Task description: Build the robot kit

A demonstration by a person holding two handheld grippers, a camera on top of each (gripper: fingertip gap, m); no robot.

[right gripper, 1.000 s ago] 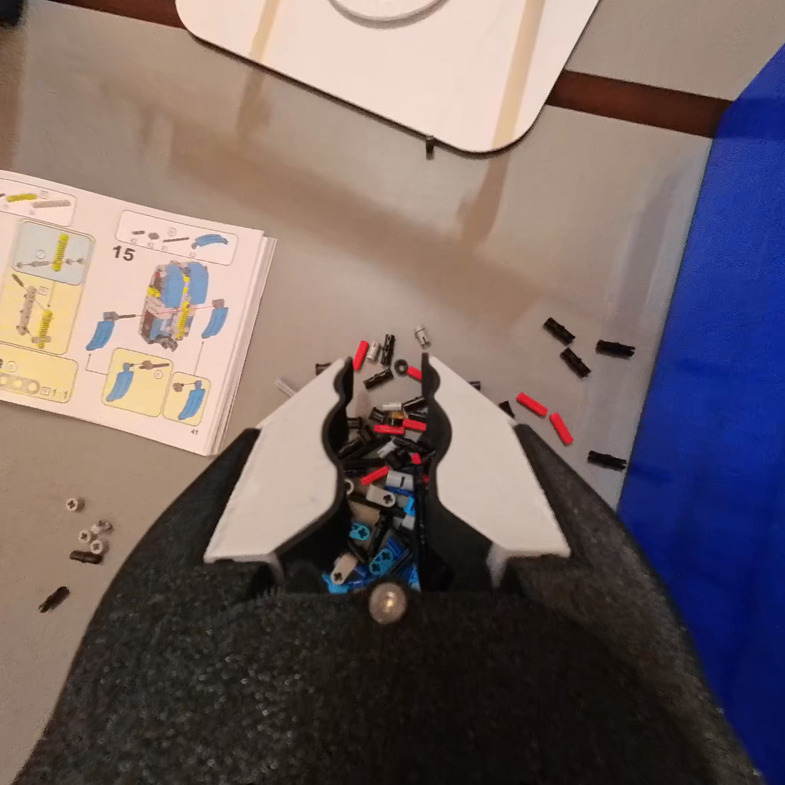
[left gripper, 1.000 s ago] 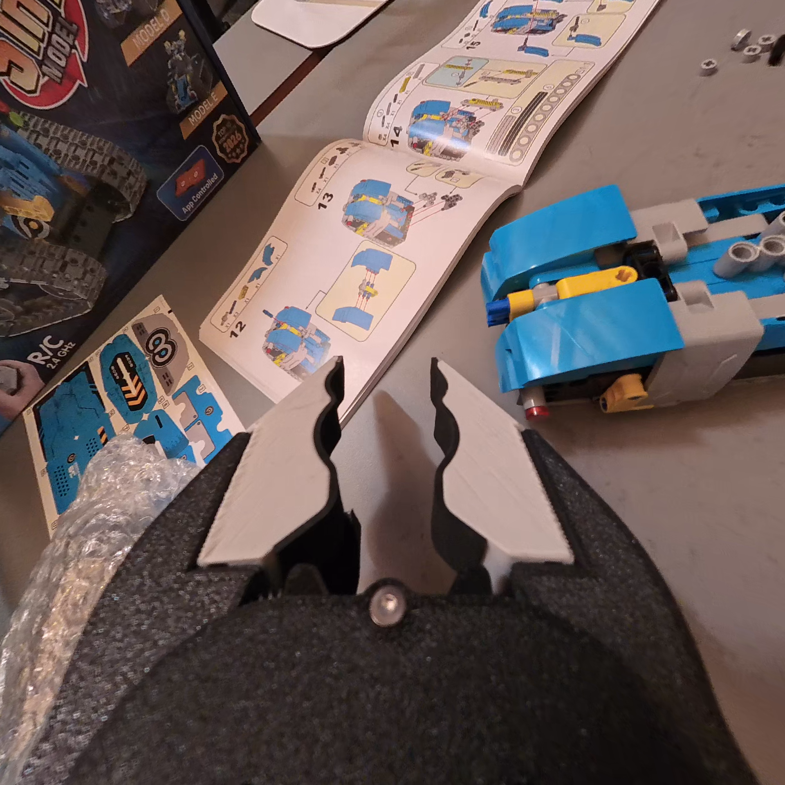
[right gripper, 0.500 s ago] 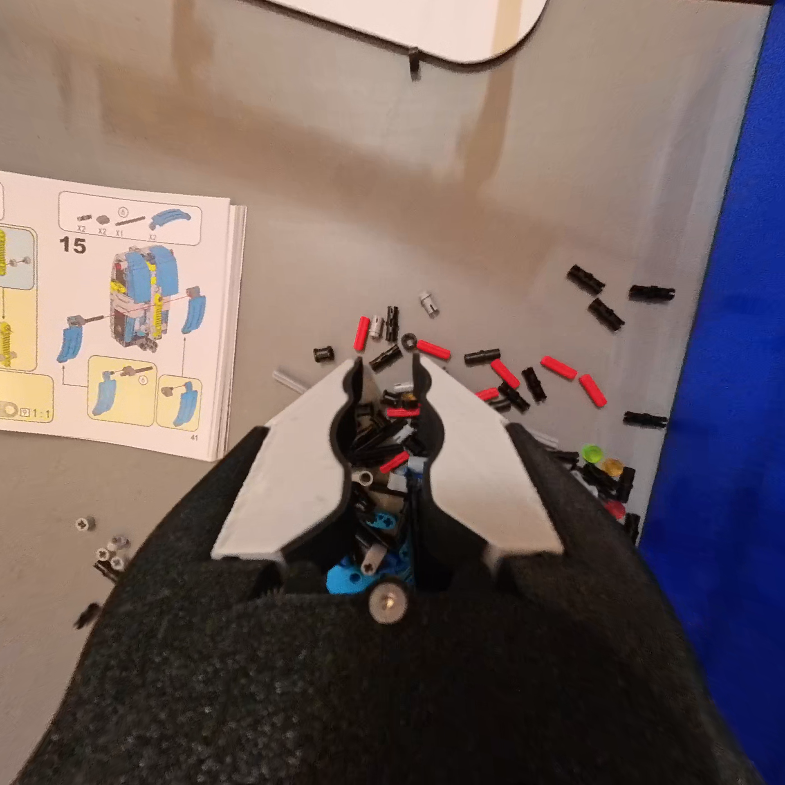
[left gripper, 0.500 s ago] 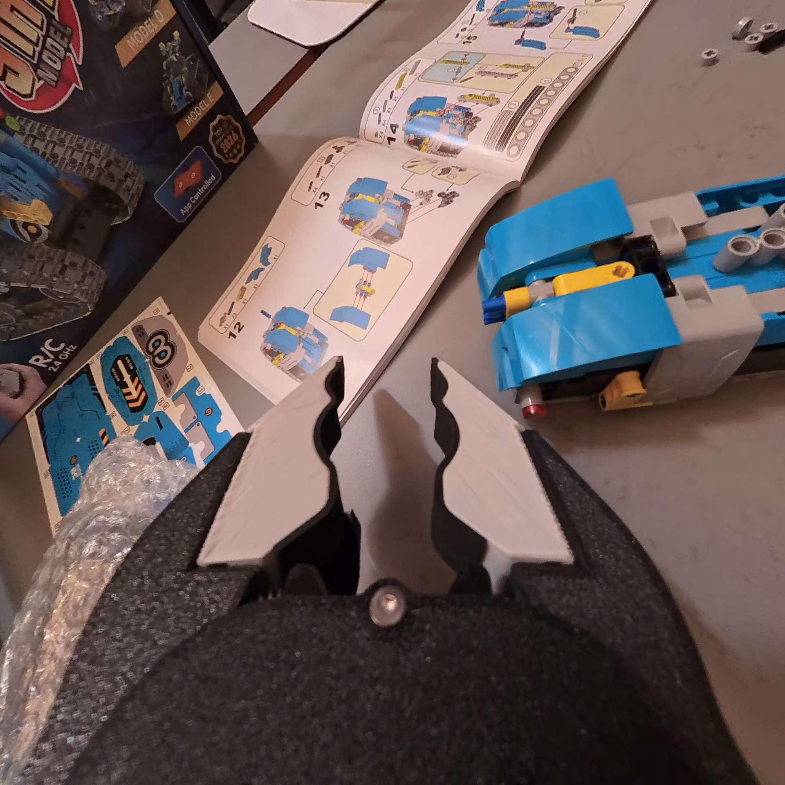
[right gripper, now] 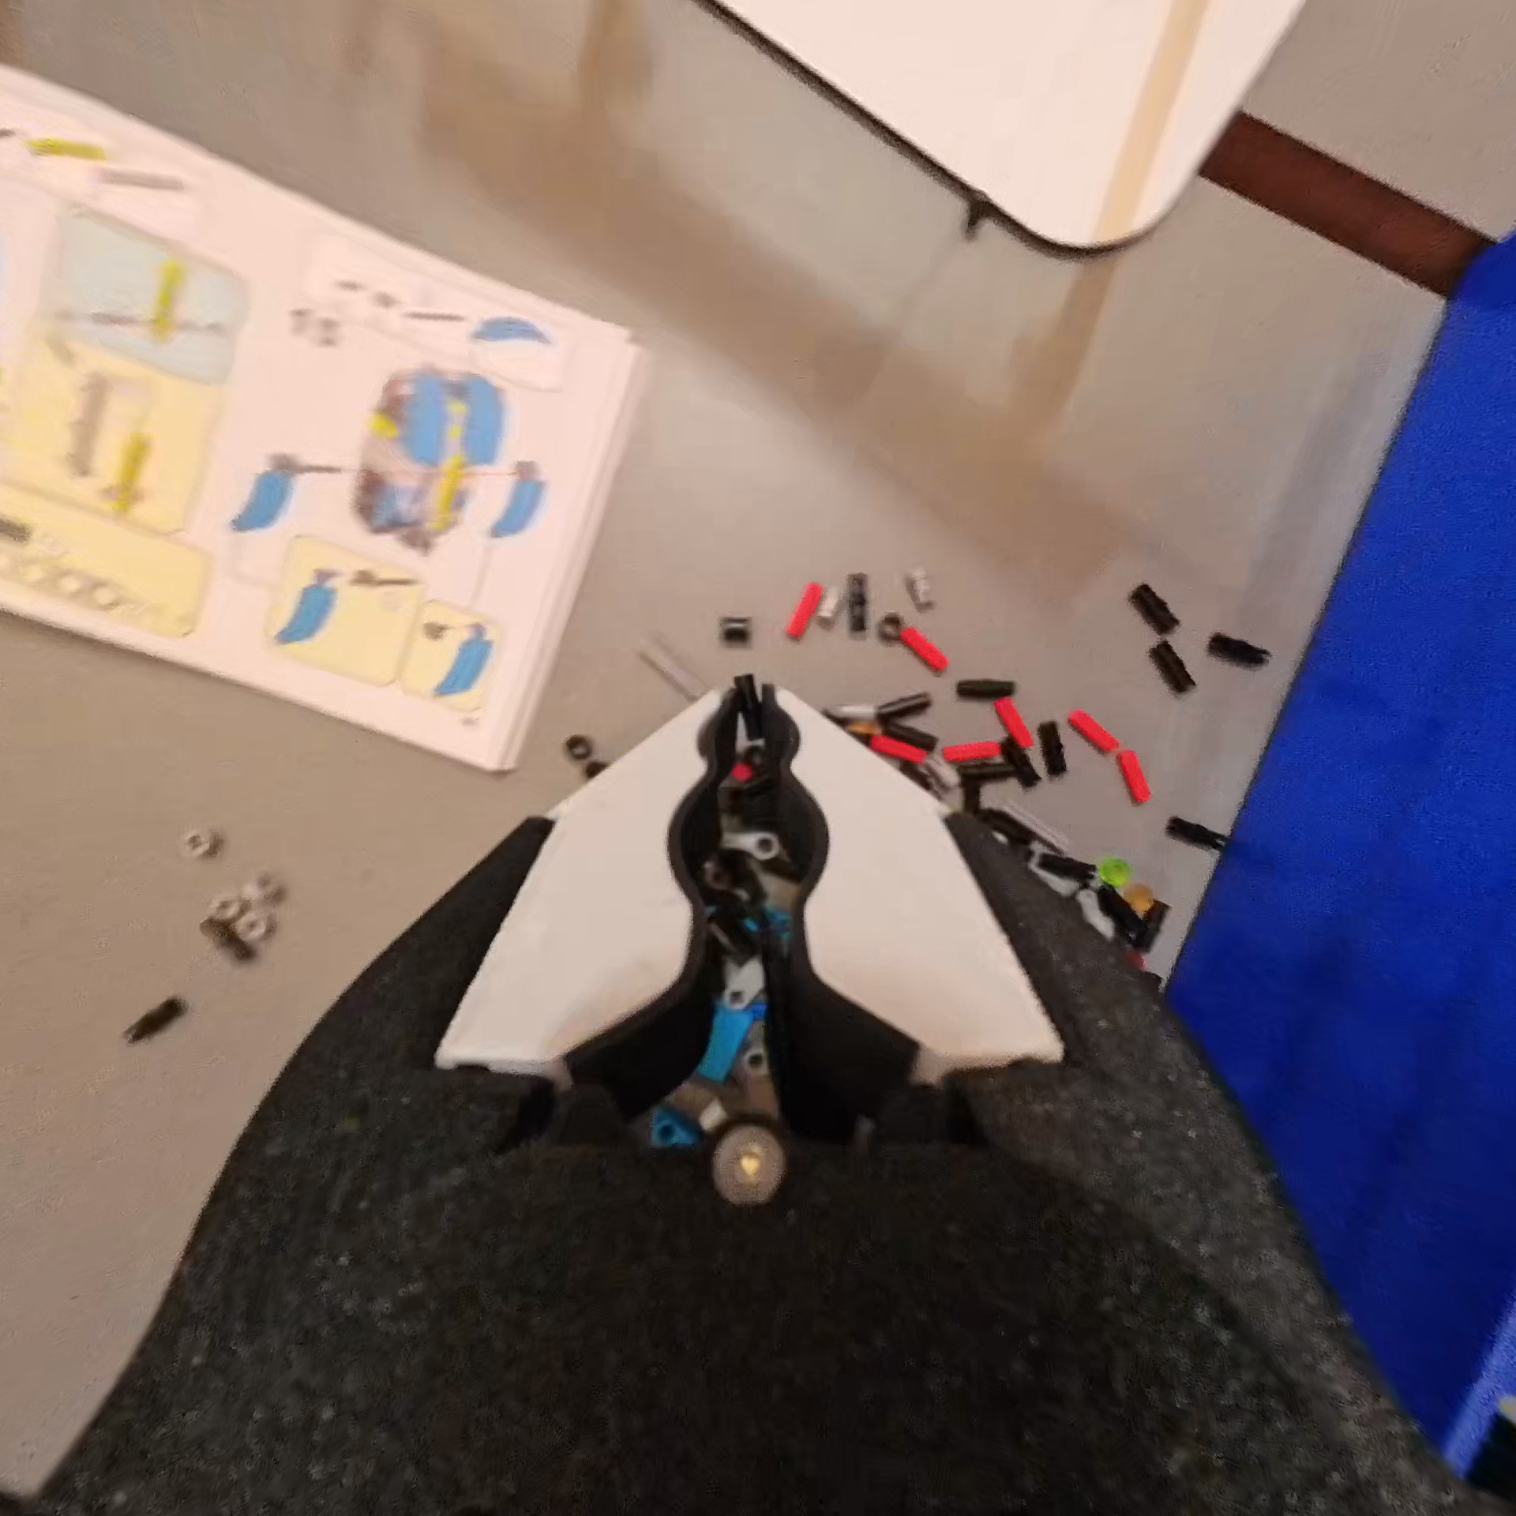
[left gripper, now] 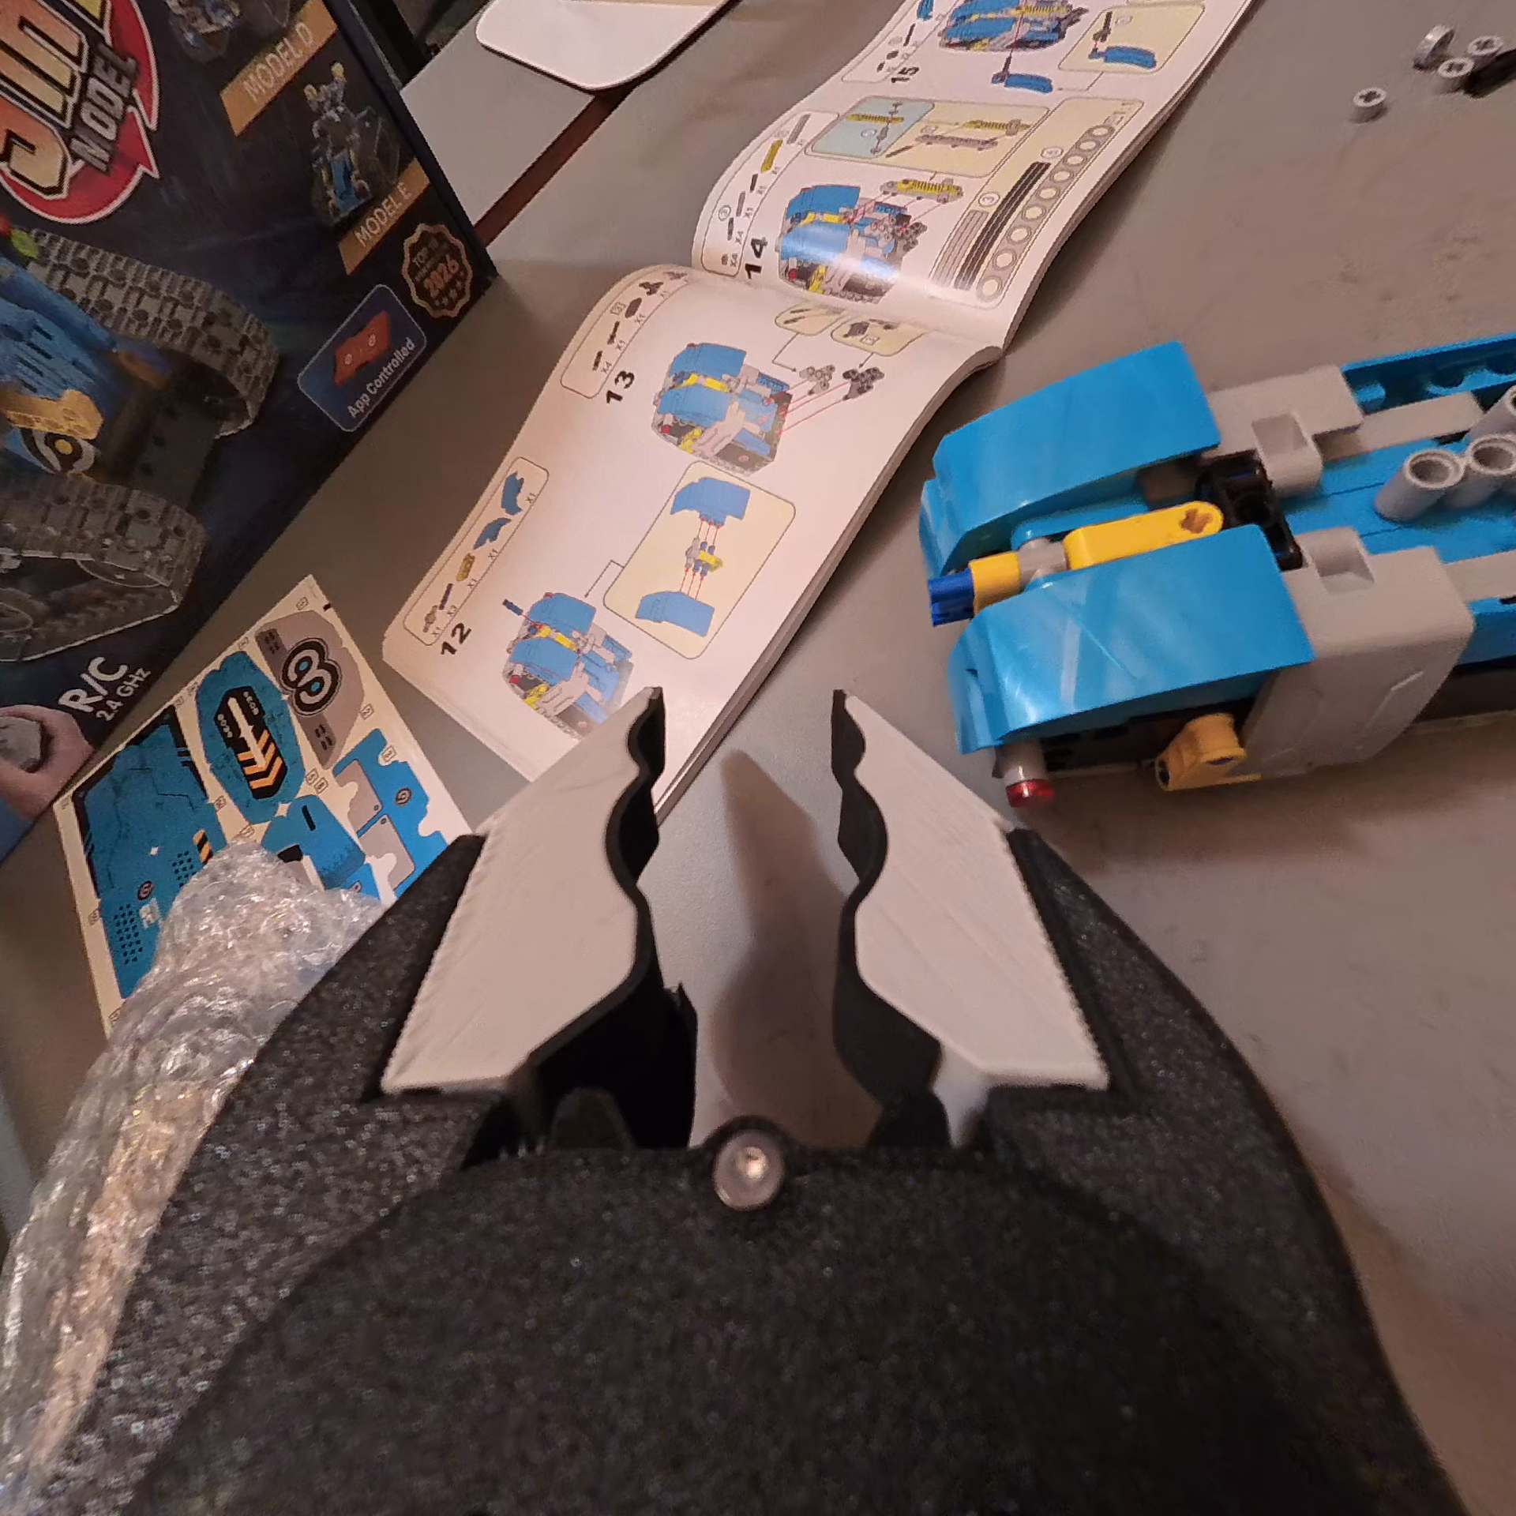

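My left gripper (left gripper: 745,710) is open and empty, low over the grey table (left gripper: 1189,1025), its left tip over the near edge of an open instruction booklet (left gripper: 697,492). A partly built blue, grey and yellow brick model (left gripper: 1214,591) lies to its right, apart from it. My right gripper (right gripper: 745,697) is shut on a small black pin (right gripper: 745,687) held at its tips, above a pile of small black, red and blue parts (right gripper: 984,755). The right wrist view is blurred.
A dark toy box (left gripper: 164,287) stands at the left, with a sticker sheet (left gripper: 230,779) and bubble wrap (left gripper: 164,1025) before it. A white board (right gripper: 1025,98) lies at the far edge. A blue surface (right gripper: 1378,656) is at the right. Small grey bushes (right gripper: 238,902) lie left. My hands' fingertips stand some 40 centimetres from each other.
My right gripper has closed from open onto a black pin and lifted over the parts pile. My left gripper has barely moved and stays open.
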